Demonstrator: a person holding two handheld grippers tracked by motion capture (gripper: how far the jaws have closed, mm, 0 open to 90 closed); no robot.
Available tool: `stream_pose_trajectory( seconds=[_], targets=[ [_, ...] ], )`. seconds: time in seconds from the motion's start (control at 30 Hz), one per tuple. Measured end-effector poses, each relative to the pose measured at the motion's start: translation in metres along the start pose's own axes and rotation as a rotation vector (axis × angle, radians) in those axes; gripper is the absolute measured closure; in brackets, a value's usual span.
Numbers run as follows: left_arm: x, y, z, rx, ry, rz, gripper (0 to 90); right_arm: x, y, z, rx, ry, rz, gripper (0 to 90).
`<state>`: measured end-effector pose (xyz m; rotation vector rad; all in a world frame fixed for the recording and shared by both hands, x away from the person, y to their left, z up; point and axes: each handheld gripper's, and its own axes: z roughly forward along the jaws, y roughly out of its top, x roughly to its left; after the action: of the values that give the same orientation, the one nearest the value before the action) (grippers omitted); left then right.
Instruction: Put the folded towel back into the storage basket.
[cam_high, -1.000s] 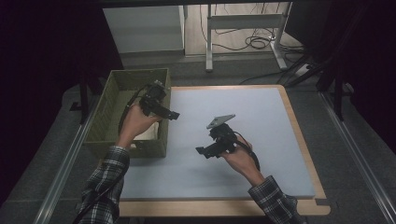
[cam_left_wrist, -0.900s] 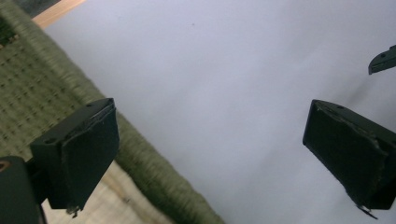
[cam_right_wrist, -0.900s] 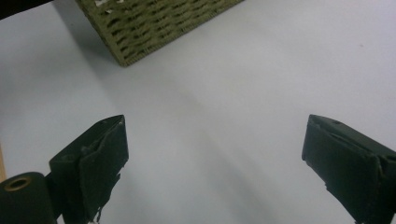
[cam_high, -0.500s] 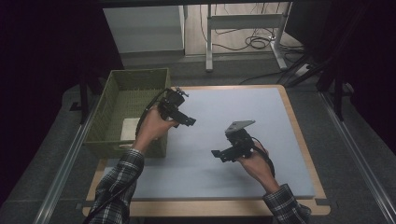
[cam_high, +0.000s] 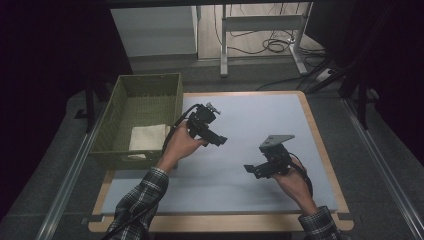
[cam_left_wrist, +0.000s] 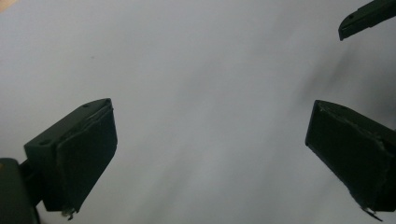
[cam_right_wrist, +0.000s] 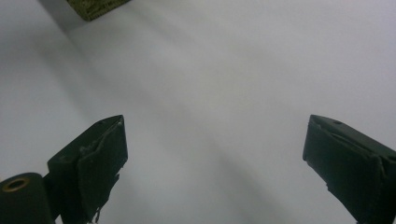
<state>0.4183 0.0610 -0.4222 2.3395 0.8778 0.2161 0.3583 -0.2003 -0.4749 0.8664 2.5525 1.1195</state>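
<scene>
My left gripper (cam_high: 216, 138) hangs above the pale blue-grey mat (cam_high: 250, 115), just right of the green basket (cam_high: 119, 105). In the left gripper view its jaws stand wide apart over bare mat, so the left gripper (cam_left_wrist: 210, 158) is open and empty. A jaw tip of the other gripper (cam_left_wrist: 366, 17) shows at that view's top right. My right gripper (cam_high: 252, 170) is held over the mat's right half, a grey plate on top. The right gripper (cam_right_wrist: 215, 168) is open too, nothing between its jaws. A folded white cloth (cam_high: 146, 136) lies inside the basket.
The basket stands at the left edge of the wooden table (cam_high: 325, 150); its corner (cam_right_wrist: 95, 7) shows in the right gripper view. Beyond the table are a grey cabinet (cam_high: 155, 30), metal desk legs (cam_high: 295, 45) and cables (cam_high: 272, 47) on the floor.
Both hands have moved right and toward the table's front, away from the basket. The left gripper came off the basket's edge to over the mat. Both stay empty.
</scene>
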Motion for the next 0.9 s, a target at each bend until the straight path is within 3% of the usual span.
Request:
stream_pose_trajectory(
  seconds=[0.33, 0.6, 0.9],
  targets=[
    [-0.026, -0.02, 0.014, -0.023, -0.018, 0.031, 2.3, -0.008, -0.022, -0.024, 0.004, -0.046, 0.0, 5.9],
    [-0.046, -0.049, 0.02, -0.053, -0.036, 0.043, 1.9, -0.009, -0.043, -0.031, 0.018, -0.068, 0.001, 3.8],
    [-0.061, -0.089, 0.024, -0.094, -0.026, 0.059, 0.4, -0.008, -0.065, -0.031, 0.013, -0.071, 0.012, 2.2]
  ],
)
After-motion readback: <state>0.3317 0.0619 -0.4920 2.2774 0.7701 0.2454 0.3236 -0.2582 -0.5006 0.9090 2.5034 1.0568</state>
